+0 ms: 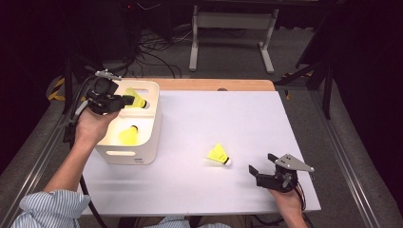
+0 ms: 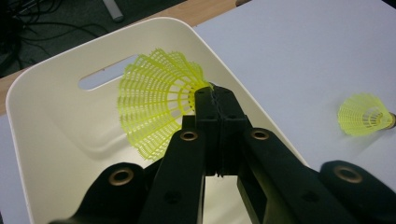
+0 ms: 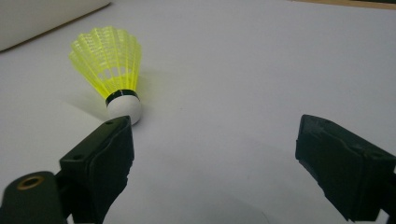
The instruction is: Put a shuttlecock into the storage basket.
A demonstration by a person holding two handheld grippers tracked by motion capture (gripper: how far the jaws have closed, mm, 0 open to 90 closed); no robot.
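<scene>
The cork nose of the yellow plastic mesh shuttlecock (image 2: 154, 105) is hidden between the pads of the left gripper (image 2: 215, 100), so only its flared skirt shows in the left gripper view. A second yellow shuttlecock (image 1: 129, 136) lies deep in the cream plastic bin with slotted handles (image 1: 151, 137), its outline washed out by glare. The person's striped sleeve (image 1: 50, 205) is cut off at the bottom edge of the high view.

The white worktop (image 1: 214, 118) has a bare wooden strip along its far edge. Behind it the room is dark, with tangled black cables (image 1: 152, 57) on a grey floor and a pale metal stand (image 1: 233, 28).

The left gripper is pressed together, pinching the held shuttlecock above the far end of the bin. A third yellow shuttlecock with a white nose and black band (image 3: 109, 65) lies on its side on the worktop, near the right gripper (image 3: 212, 154), whose jaws are spread wide with nothing between them.
</scene>
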